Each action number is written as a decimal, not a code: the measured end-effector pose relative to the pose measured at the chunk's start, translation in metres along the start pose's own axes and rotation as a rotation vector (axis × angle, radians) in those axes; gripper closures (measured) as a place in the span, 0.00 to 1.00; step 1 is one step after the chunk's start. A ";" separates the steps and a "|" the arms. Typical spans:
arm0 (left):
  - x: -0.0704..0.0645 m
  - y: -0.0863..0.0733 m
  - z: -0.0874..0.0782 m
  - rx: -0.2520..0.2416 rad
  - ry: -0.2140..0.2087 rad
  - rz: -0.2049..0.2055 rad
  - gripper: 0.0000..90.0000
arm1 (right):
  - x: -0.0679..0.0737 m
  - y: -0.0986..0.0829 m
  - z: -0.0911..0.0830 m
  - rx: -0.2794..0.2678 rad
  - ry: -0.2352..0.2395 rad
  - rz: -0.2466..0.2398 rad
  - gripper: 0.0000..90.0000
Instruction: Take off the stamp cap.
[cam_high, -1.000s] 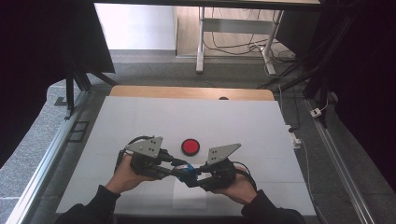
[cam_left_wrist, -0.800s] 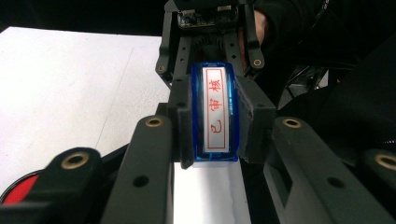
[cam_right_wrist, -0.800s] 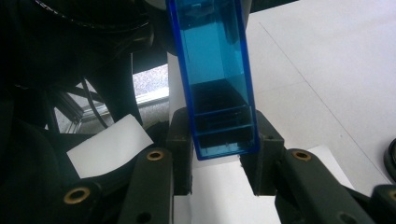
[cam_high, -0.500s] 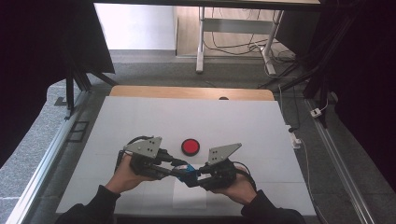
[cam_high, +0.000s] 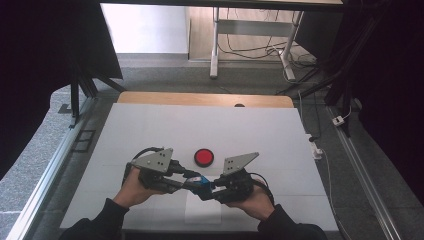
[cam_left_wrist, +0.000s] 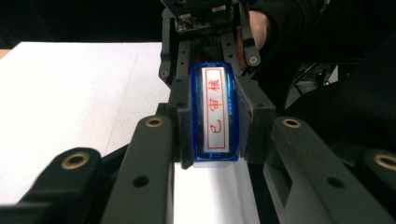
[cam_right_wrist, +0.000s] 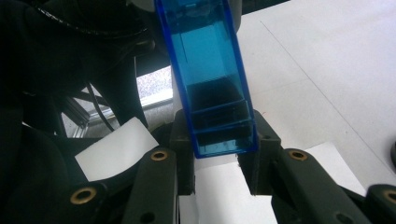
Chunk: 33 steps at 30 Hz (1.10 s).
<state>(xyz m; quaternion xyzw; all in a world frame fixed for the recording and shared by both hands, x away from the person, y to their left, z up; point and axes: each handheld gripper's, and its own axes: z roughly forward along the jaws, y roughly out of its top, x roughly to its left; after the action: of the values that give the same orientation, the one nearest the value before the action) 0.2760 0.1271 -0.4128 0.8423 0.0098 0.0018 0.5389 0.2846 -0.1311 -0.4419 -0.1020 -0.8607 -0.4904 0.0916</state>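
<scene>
White table (cam_high: 150, 130), nothing has shifted: left gripper (cam_high: 186, 181) and right gripper (cam_high: 210, 186) both still clamp the blue stamp (cam_high: 198, 180), red button (cam_high: 204, 157) beyond.

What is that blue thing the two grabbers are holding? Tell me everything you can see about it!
The blue stamp is a small oblong block of see-through blue plastic, hollow inside with darker parts. One long face carries a white plate with red characters in a red frame. It hangs above the white table, near the red round pad, pinched between the left gripper and the right gripper, one at each end.
</scene>
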 end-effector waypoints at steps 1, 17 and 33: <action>0.000 0.000 0.000 -0.001 -0.007 -0.009 0.78 | 0.000 0.000 0.000 0.001 -0.002 -0.009 0.77; 0.007 -0.003 -0.001 -0.013 -0.094 -0.072 0.78 | 0.008 0.002 0.001 0.023 -0.005 -0.135 0.77; 0.001 0.001 -0.006 0.013 0.019 -0.008 0.78 | 0.001 -0.003 0.002 0.031 -0.047 -0.044 0.77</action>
<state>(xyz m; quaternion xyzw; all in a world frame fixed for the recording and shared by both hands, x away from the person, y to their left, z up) 0.2766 0.1322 -0.4088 0.8455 0.0185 0.0075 0.5335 0.2825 -0.1308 -0.4448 -0.0932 -0.8720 -0.4765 0.0622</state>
